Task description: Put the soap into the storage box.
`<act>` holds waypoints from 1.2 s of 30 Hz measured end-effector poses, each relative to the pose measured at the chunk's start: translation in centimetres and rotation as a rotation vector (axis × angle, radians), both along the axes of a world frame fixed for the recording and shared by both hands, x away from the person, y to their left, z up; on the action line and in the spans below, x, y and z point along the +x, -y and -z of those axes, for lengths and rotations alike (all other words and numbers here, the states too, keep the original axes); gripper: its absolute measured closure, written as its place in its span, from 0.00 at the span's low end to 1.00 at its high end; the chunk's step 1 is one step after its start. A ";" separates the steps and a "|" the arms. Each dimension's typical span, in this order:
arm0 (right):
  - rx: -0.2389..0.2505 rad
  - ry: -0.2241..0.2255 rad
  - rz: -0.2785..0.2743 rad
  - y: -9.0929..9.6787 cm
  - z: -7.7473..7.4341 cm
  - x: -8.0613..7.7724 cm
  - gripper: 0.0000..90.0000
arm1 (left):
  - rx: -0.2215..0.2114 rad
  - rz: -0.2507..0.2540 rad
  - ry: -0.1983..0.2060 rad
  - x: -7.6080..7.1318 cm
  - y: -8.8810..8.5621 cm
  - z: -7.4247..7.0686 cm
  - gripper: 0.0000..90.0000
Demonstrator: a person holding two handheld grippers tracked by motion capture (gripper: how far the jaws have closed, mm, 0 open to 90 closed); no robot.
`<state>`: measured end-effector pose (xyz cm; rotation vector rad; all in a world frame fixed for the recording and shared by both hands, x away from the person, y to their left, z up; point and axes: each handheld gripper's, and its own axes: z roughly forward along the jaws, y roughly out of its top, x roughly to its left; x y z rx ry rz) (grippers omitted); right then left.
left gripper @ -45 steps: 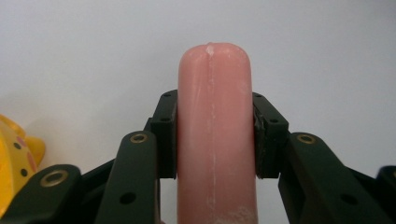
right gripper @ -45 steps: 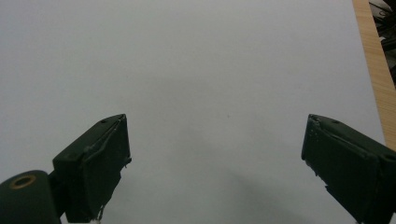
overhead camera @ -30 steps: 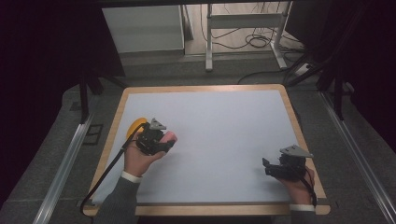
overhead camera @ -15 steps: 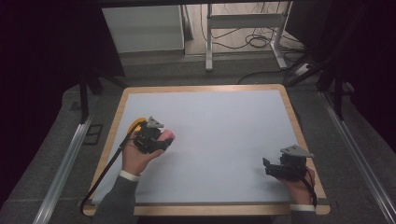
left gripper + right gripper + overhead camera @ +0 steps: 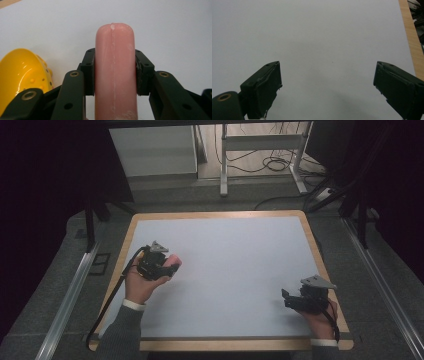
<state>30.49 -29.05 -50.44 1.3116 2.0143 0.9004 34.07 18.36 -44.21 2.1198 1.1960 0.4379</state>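
Now the left gripper (image 5: 115, 75), clamped on the smooth pink plastic sausage (image 5: 115, 67), has drifted right, away from the yellow perforated plastic bowl (image 5: 21, 75); the right gripper (image 5: 328, 87) idles wide.

Left claw (image 5: 115, 75) clamped tight, right claw (image 5: 328, 85) wide apart, low.

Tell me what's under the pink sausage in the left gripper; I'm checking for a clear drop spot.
Below the pink sausage lies bare white table; a yellow bowl sits off to one side. The left gripper and the sausage itself cover the spot directly beneath.
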 end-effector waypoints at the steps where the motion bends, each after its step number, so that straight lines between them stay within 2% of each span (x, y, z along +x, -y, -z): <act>1: 0.000 0.000 0.000 0.0 0.0 0.0 0.08 | 0.000 0.000 0.000 0.0 0.0 0.0 0.67; 36: 0.000 0.000 -0.006 0.0 0.1 0.0 0.08 | 0.008 -0.063 -0.015 1.7 -2.4 -0.2 0.67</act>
